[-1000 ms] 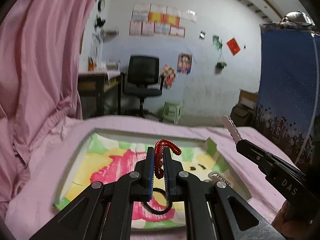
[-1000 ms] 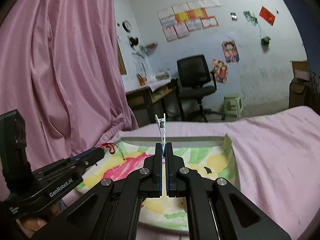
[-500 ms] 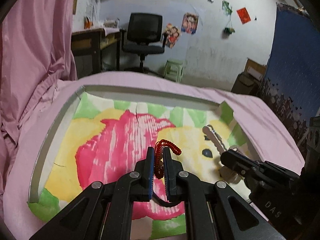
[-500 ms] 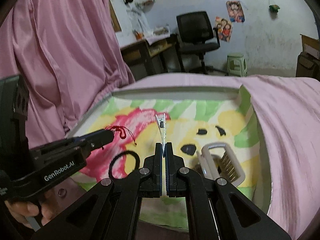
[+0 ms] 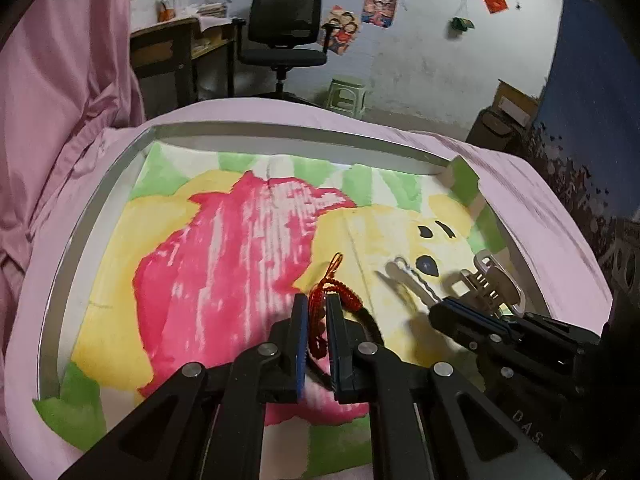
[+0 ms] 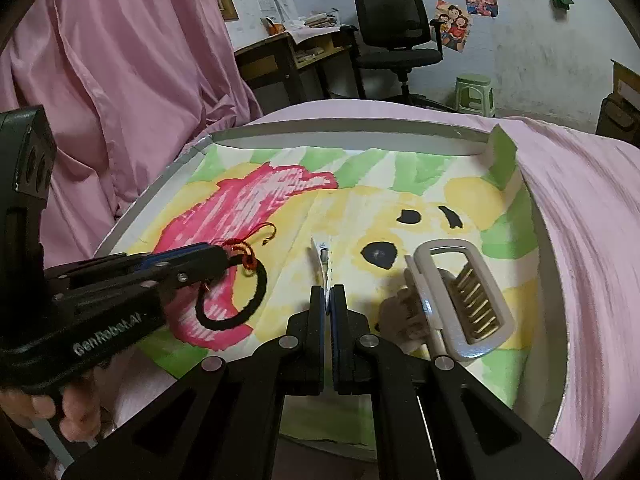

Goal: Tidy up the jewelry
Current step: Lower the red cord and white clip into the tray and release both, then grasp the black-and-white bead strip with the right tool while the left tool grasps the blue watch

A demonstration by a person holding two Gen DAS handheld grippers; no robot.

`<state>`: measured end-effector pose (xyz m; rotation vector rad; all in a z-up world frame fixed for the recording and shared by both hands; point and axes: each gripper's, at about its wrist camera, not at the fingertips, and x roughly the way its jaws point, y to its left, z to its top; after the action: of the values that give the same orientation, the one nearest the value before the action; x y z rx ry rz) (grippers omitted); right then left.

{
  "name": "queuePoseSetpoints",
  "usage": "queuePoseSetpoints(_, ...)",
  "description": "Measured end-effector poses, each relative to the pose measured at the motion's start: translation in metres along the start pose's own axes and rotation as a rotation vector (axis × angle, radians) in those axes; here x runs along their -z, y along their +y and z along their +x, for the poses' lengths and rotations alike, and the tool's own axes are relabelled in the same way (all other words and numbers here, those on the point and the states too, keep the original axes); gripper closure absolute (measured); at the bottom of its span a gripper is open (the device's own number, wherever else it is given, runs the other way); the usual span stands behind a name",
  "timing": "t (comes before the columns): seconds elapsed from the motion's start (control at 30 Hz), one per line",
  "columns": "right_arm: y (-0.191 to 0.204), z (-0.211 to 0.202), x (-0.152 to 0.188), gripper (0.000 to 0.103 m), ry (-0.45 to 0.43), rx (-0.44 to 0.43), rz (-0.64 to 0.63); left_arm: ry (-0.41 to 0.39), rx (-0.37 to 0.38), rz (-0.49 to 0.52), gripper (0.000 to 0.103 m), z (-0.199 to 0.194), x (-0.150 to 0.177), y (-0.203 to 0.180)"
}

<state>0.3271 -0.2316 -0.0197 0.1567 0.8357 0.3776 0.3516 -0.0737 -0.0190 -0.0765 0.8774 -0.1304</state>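
My left gripper (image 5: 317,300) is shut on a red braided cord (image 5: 334,286), low over the painted lining of the tray (image 5: 280,132). A black hair-tie loop (image 6: 240,300) hangs from the same grip, under the left gripper (image 6: 224,256) in the right wrist view. My right gripper (image 6: 329,292) is shut on a slim white hair clip (image 6: 324,258), whose tip points down at the lining. In the left wrist view the right gripper (image 5: 448,310) and the hair clip (image 5: 412,280) sit right of the cord. A white claw clip (image 6: 464,292) lies in the tray's right part.
Pink cloth (image 6: 592,220) covers the surface around the tray rim (image 6: 340,126). A pink curtain (image 5: 52,80) hangs at the left. Behind stand a desk (image 5: 180,52), a black office chair (image 5: 284,36) and a green stool (image 5: 346,94). A hand (image 6: 76,412) holds the left gripper's handle.
Both grippers have tipped down and dropped toward the tray. The cord and the hair clip, earlier held up in the air, are now just above the lining.
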Motion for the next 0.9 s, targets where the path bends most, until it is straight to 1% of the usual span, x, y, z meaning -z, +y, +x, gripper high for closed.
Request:
queuePoseSetpoints(0.1, 0.0, -0.007, -0.001, 0.099, -0.021, 0.013, -0.007, -0.012, 0.022, -0.056, 0.092, -0.006, 0.003, 0.011)
queuePoseSetpoints(0.13, 0.0, -0.01, -0.001, 0.099, -0.033, 0.014, -0.008, -0.021, 0.029, -0.067, 0.088, -0.008, 0.004, 0.015)
queuePoseSetpoints(0.17, 0.0, -0.015, -0.001, 0.098, -0.047, 0.015, -0.008, -0.036, 0.041, -0.081, 0.081, -0.013, 0.005, 0.018)
queuePoseSetpoints(0.2, 0.001, -0.018, -0.001, 0.098, -0.055, 0.016, -0.009, -0.045, 0.045, -0.087, 0.076, -0.015, 0.006, 0.019)
queuePoseSetpoints(0.27, 0.001, -0.026, -0.001, 0.094, -0.077, 0.019, -0.008, -0.084, 0.051, -0.1, 0.057, -0.025, 0.009, 0.021)
queuePoseSetpoints(0.3, 0.0, -0.03, -0.001, 0.092, -0.088, 0.018, -0.004, -0.103, 0.053, -0.103, 0.053, -0.029, 0.01, 0.021)
queuePoseSetpoints(0.33, -0.001, -0.034, -0.001, 0.087, -0.1, 0.014, 0.001, -0.125, 0.052, -0.103, 0.05, -0.034, 0.011, 0.02)
queuePoseSetpoints(0.37, -0.001, -0.039, 0.0, 0.081, -0.116, 0.01, 0.007, -0.144, 0.052, -0.1, 0.049, -0.039, 0.012, 0.019)
queuePoseSetpoints(0.43, -0.001, -0.049, 0.002, 0.074, -0.148, 0.012, 0.009, -0.173, 0.051, -0.089, 0.049, -0.048, 0.013, 0.016)
queuePoseSetpoints(0.5, -0.001, -0.062, 0.002, 0.071, -0.19, 0.012, 0.005, -0.213, 0.048, -0.075, 0.044, -0.06, 0.016, 0.012)
queuePoseSetpoints(0.53, 0.0, -0.069, 0.003, 0.068, -0.21, 0.009, 0.003, -0.232, 0.048, -0.07, 0.041, -0.065, 0.017, 0.012)
queuePoseSetpoints(0.57, 0.001, -0.074, 0.004, 0.062, -0.225, 0.007, 0.002, -0.255, 0.047, -0.067, 0.036, -0.072, 0.018, 0.011)
queuePoseSetpoints(0.63, 0.002, -0.086, 0.006, 0.055, -0.27, 0.004, 0.003, -0.297, 0.045, -0.066, 0.03, -0.084, 0.021, 0.012)
queuePoseSetpoints(0.67, 0.002, -0.095, 0.008, 0.053, -0.297, 0.001, 0.003, -0.317, 0.045, -0.066, 0.029, -0.09, 0.023, 0.012)
queuePoseSetpoints(0.7, 0.003, -0.099, 0.009, 0.049, -0.315, 0.001, 0.005, -0.332, 0.044, -0.067, 0.028, -0.096, 0.024, 0.012)
queuePoseSetpoints(0.77, 0.004, -0.111, 0.013, 0.04, -0.356, 0.0, 0.008, -0.368, 0.043, -0.073, 0.022, -0.107, 0.029, 0.012)
queuePoseSetpoints(0.8, 0.005, -0.119, 0.015, 0.037, -0.383, 0.001, 0.012, -0.39, 0.043, -0.077, 0.02, -0.114, 0.032, 0.013)
queuePoseSetpoints(0.87, 0.005, -0.134, 0.022, 0.028, -0.432, 0.001, 0.022, -0.426, 0.044, -0.084, 0.014, -0.125, 0.038, 0.014)
queuePoseSetpoints(0.9, 0.005, -0.14, 0.025, 0.026, -0.45, 0.002, 0.026, -0.445, 0.038, -0.086, 0.013, -0.131, 0.042, 0.014)
